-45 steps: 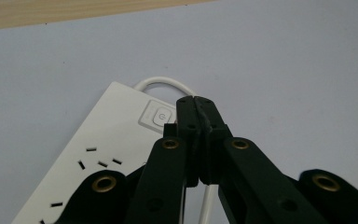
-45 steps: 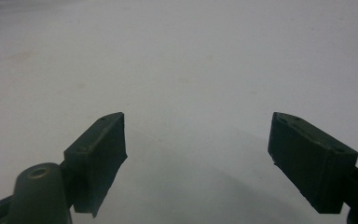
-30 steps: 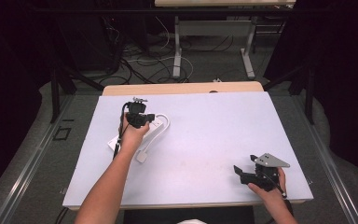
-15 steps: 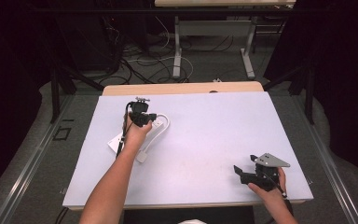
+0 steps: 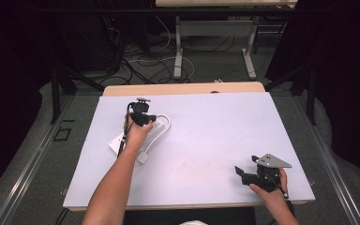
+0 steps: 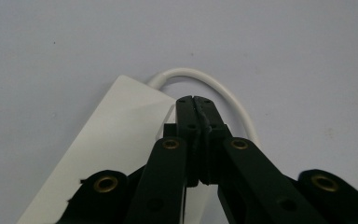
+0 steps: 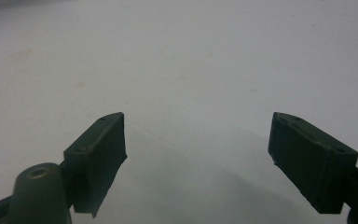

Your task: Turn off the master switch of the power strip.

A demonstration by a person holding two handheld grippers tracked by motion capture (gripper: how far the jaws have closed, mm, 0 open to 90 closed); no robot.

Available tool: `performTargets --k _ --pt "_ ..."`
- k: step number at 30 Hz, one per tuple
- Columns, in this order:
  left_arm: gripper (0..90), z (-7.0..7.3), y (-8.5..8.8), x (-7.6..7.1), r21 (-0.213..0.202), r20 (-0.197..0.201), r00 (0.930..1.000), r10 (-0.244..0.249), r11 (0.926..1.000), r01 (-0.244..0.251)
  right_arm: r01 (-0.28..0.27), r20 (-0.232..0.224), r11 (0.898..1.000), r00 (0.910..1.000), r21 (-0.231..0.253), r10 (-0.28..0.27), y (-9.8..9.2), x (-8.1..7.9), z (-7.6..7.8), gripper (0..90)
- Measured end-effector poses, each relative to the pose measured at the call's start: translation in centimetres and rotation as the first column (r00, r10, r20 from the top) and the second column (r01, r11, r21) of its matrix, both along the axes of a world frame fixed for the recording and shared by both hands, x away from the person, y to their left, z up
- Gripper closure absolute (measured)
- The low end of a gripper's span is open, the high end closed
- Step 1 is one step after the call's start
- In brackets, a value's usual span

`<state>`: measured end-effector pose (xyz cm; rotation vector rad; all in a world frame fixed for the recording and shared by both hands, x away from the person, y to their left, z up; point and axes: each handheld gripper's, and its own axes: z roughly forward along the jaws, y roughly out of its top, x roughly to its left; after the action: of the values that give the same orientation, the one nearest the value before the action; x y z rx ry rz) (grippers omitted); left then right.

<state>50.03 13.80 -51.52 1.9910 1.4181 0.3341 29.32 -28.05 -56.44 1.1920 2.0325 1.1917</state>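
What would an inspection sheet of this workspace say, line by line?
Surface: pale table, bare across the middle.
Job's things: white power strip lying flat at the left, its white cord looped past one end.
Clutter: nothing seen.
Grippers: left gripper shut, tips over the strip's end by the cord; right gripper open, nothing between its jaws.
Cables: tangled leads on the floor beyond the table.
Surroundings: dark room, desk legs behind.

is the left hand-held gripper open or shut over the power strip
Shut: the left hand-held gripper has its jaws pressed together with nothing between them, above the white power strip.
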Motion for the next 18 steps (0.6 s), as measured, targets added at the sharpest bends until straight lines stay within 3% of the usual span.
performTargets --k 18 --pt "90.0 -1.09 -0.71 0.47 0.008 -0.011 0.9999 0.005 1.0000 -0.005 0.008 -0.011 1.000 0.9999 0.003 -0.008 0.01 -0.11 0.10 18.9"
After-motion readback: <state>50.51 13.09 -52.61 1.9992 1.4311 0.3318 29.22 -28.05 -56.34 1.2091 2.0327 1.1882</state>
